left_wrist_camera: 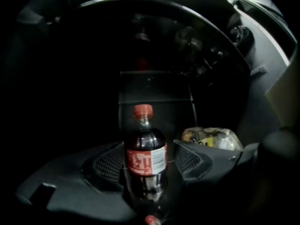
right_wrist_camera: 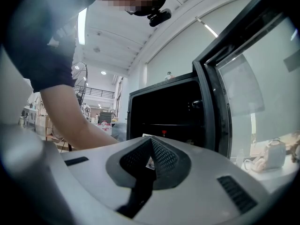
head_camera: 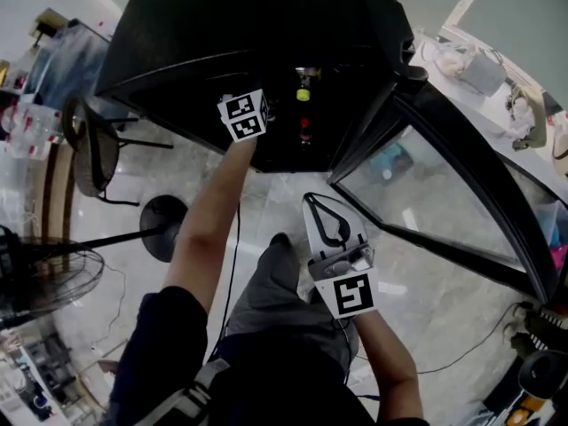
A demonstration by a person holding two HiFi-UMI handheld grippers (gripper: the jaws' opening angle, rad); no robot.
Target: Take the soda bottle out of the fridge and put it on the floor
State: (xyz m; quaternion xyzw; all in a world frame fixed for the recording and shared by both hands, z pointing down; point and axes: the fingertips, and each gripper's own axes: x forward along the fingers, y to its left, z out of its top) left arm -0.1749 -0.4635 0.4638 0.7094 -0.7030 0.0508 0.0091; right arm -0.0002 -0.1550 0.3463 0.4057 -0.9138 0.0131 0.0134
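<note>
A soda bottle [left_wrist_camera: 145, 156] with dark cola, a red cap and a red label stands upright on a shelf inside the dark fridge [head_camera: 266, 25]. My left gripper [left_wrist_camera: 147, 146] reaches into the fridge, and its jaws flank the bottle closely on both sides with a thin gap showing at the right pad [left_wrist_camera: 190, 161]. In the head view only its marker cube [head_camera: 244, 115] shows at the fridge opening. My right gripper [head_camera: 312, 201] is shut and empty, held low in front of the person's legs and pointing at the fridge [right_wrist_camera: 164, 116].
The fridge's glass door [head_camera: 444, 193] stands open to the right. A crinkled snack bag [left_wrist_camera: 213, 138] lies just right of the bottle. A yellow-capped item [head_camera: 303, 94] sits deeper inside. A chair [head_camera: 93, 145] and a fan [head_camera: 44, 273] stand at left; a cable [head_camera: 235, 264] trails over the floor.
</note>
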